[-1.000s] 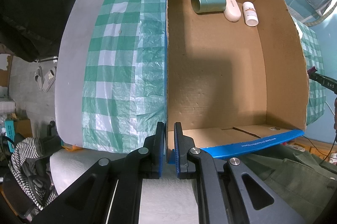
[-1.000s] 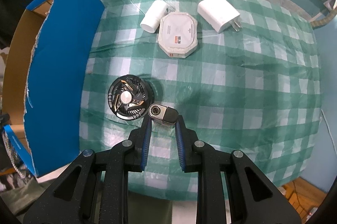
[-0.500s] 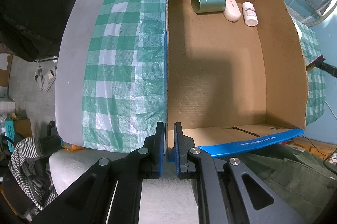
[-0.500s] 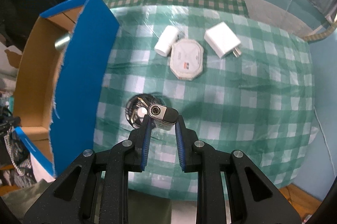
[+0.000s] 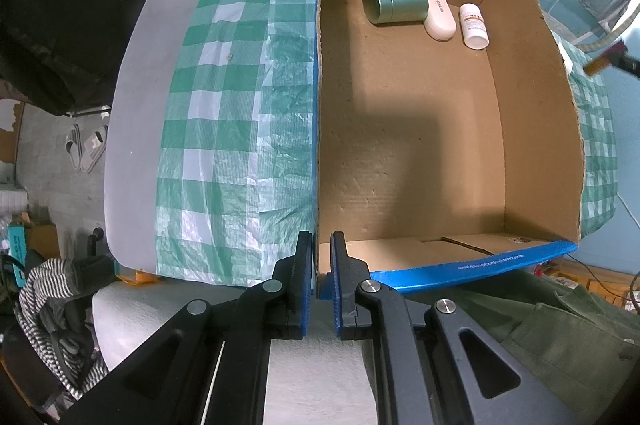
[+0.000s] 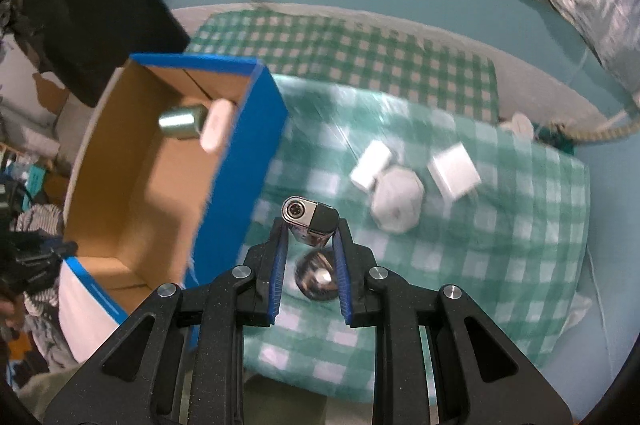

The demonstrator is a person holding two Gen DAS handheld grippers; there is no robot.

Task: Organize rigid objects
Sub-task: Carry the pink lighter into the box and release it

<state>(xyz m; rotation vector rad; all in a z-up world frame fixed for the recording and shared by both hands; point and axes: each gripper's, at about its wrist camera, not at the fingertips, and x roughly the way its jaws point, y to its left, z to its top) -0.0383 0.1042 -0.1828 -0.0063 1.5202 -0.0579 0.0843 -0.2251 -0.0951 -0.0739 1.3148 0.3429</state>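
My right gripper (image 6: 310,227) is shut on a silver and black lighter (image 6: 309,219) and holds it high above the checked cloth, right of the cardboard box (image 6: 240,161). The box, blue outside, holds a green tin (image 5: 394,4), a white case (image 5: 439,13) and a white bottle (image 5: 473,26) at its far end. My left gripper (image 5: 320,259) is shut on the box's near left corner (image 5: 322,257). On the cloth lie a black round fan (image 6: 316,277), a white cylinder (image 6: 370,164), an octagonal white box (image 6: 396,203) and a white charger (image 6: 454,171).
The green checked cloth (image 5: 224,129) covers a grey table (image 5: 132,97). A dark bag (image 6: 80,5) stands behind the box. Clothes (image 5: 56,289) and clutter lie left of the table. Slippers (image 5: 86,145) are on the floor.
My right gripper has risen with the lighter and swung towards the box, so the table objects look smaller and farther. My left gripper and the box have not moved.
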